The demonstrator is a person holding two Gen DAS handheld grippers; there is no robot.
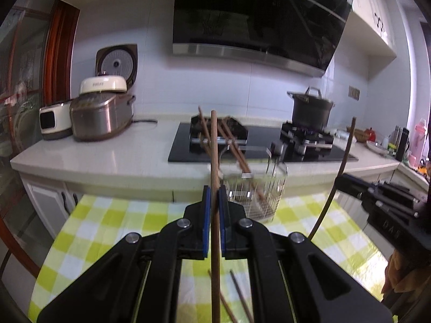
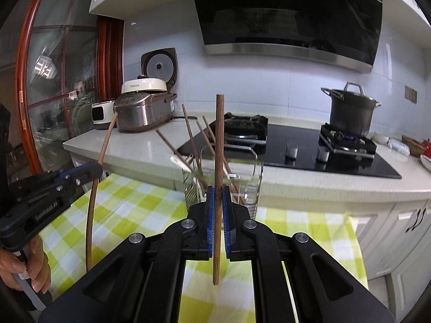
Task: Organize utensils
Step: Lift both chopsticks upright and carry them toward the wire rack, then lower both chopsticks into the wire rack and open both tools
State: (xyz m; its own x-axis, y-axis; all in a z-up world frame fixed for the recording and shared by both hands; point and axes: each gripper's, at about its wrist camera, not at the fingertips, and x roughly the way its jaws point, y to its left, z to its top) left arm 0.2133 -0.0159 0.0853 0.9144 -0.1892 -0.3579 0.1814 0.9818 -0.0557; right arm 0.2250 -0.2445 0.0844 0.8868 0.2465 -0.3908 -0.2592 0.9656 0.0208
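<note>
- The left tool point(image 1: 214, 196) is clamped on one wooden chopstick point(image 1: 214, 161), held upright about mid-length between the blue pads point(image 1: 206, 210); the stick's lower end runs out of the frame
- The right tool point(image 2: 218, 196) is likewise clamped on a second chopstick point(image 2: 218, 145), upright, its lower tip hanging free above the checked cloth point(image 2: 150, 202) on the surface
- Handling judgement: each stick is light, stiff and thin; smooth wood may pivot or slide between flat pads, so a hold near mid-length, square to the shaft, is advised
- Two loose chopsticks point(image 1: 237, 293) lie on the cloth below the left tool; their full length is cut off by the tool body
- The wire basket point(image 1: 258, 196) stands on the cloth just beyond both tools, near the edge towards the counter, and holds several chopsticks point(image 1: 234, 145) leaning at angles, plus a white utensil point(image 2: 180, 162)
- The basket is motion-blurred in the left wrist view; the stick count and its inner compartments cannot be made out
- Judgement: thin wire is light and may shift if bumped on entry
- Beyond are the hob point(image 2: 296, 145) and the pot point(image 2: 350, 113); the items at the far right are too small to identify
</note>
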